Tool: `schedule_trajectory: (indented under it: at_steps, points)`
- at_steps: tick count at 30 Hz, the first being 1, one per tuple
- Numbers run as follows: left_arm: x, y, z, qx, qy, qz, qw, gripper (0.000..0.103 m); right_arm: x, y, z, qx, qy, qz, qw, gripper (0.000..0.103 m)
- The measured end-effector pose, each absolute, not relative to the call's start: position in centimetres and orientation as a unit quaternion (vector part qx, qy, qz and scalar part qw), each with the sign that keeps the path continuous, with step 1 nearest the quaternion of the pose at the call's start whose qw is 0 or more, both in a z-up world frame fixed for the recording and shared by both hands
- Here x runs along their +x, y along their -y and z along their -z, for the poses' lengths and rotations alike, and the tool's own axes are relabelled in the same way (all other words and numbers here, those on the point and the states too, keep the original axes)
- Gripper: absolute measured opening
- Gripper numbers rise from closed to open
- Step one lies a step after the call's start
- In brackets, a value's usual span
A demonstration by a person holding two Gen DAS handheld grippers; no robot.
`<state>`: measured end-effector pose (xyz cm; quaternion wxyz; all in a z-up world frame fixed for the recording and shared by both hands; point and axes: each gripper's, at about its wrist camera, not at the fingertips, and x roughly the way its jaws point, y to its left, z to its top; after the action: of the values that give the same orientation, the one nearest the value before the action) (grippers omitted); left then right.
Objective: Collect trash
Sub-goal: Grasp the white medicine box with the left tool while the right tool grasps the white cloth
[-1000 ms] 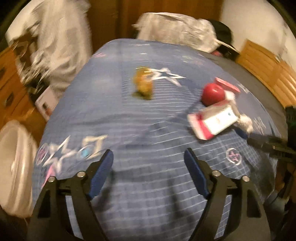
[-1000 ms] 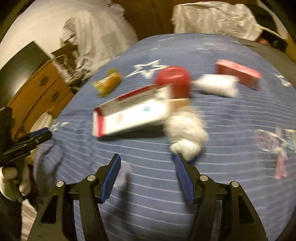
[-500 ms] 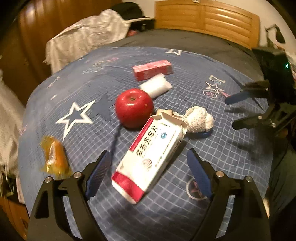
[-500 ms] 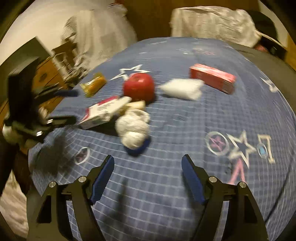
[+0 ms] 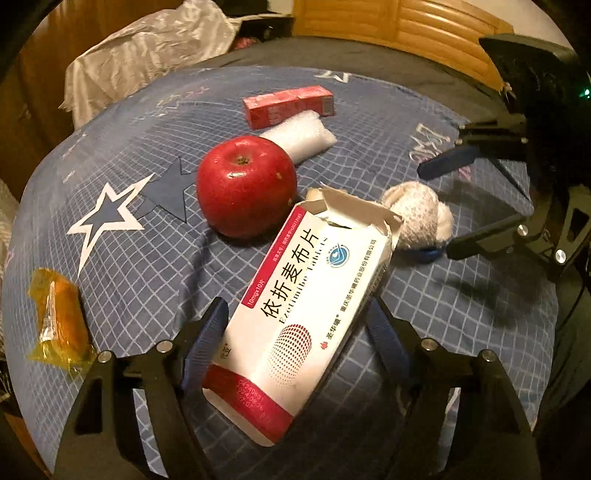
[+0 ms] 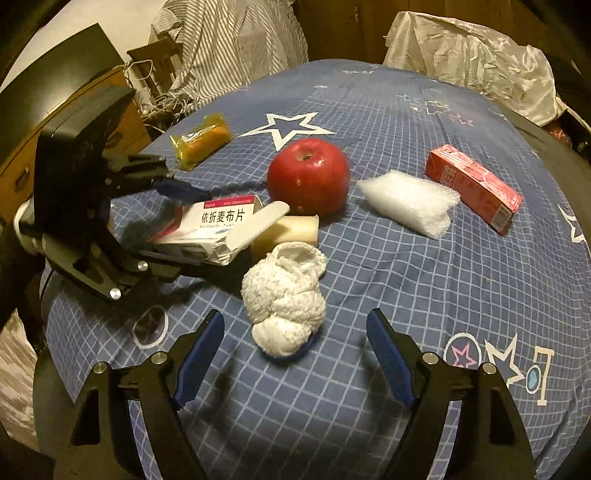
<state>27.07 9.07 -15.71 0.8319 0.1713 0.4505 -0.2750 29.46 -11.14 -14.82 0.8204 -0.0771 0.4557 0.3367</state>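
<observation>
An opened white and red medicine box [image 5: 306,314] lies on the blue checked bedspread [image 5: 147,258], its near end between the open jaws of my left gripper [image 5: 295,343]. It also shows in the right wrist view [image 6: 210,229], with the left gripper [image 6: 173,221] around it. A white sock ball [image 6: 284,295] lies just ahead of my open right gripper [image 6: 295,354], and shows in the left wrist view [image 5: 417,218]. The right gripper [image 5: 443,206] shows there too.
A red apple [image 5: 245,184], a bubble wrap roll [image 5: 299,138], a red carton [image 5: 288,105] and a yellow snack packet [image 5: 59,321] lie on the bed. A small cream block [image 6: 284,230] sits behind the box. Crumpled white cloth [image 6: 472,55] and a wooden headboard [image 5: 406,26] are beyond.
My left gripper has swung over and closed in on the medicine box, now straddling it. My right gripper has moved up to the sock ball.
</observation>
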Motion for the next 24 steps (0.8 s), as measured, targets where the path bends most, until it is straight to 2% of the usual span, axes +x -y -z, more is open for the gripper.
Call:
schedule_trajectory:
  at_steps: [4, 9, 18, 24]
  points:
    - [25.7, -9.8, 15.4, 0.164, -0.454, 0.249, 0.840, 0.064, 29.3, 11.3, 15.0, -0.063, -0.452, -0.338, 0.823, 0.080]
    - [22.7, -11.6, 15.5, 0.158, -0.469, 0.206, 0.844, 0.063, 28.4, 11.2, 15.0, -0.067, -0.447, -0.345, 0.823, 0.080]
    - [21.5, -10.9, 16.2, 0.187, -0.470, 0.184, 0.843, 0.074, 29.7, 8.8, 14.9, -0.114, -0.453, -0.340, 0.817, 0.080]
    - [22.9, -10.8, 16.5, 0.168, -0.477, 0.186, 0.842, 0.075, 31.4, 7.6, 16.5, -0.133, -0.474, -0.330, 0.805, 0.080]
